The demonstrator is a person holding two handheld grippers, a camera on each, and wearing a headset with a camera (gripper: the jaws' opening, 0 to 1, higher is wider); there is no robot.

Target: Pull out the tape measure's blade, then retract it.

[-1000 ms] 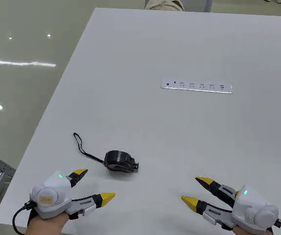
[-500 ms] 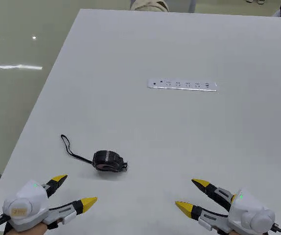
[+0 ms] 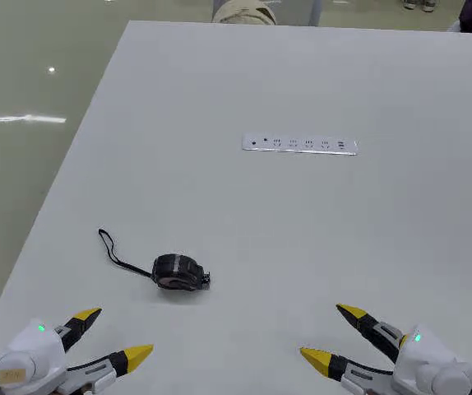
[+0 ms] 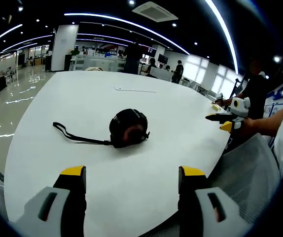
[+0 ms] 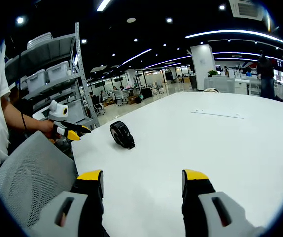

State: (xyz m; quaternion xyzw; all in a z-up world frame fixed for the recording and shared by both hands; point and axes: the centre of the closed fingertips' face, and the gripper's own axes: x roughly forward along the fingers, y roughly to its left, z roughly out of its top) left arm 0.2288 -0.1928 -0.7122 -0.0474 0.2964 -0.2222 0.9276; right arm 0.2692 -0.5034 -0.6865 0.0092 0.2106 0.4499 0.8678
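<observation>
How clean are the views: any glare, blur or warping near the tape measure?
Head view: sharp, evenly lit; tape measure casts a shadow on the table; glare lies on the floor. Left gripper view: fisheye curves the table edge. Right gripper view: likewise, tape measure small but crisp.

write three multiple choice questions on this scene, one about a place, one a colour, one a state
1. Where does the tape measure lie?
A. on the table, just ahead of the left tongs
B. on top of the power strip
C. on the floor

2. What colour are the tips of the tongs?
A. red
B. yellow
C. white

3. How do the two tongs stand?
A. both open and empty
B. both shut
C. one shut on the tape measure

Answers:
1 A: it rests on the table near the left tongs, well apart from the power strip.
2 B: the tips are yellow in every view.
3 A: the left tongs and right tongs both show a wide gap with nothing in it.
</observation>
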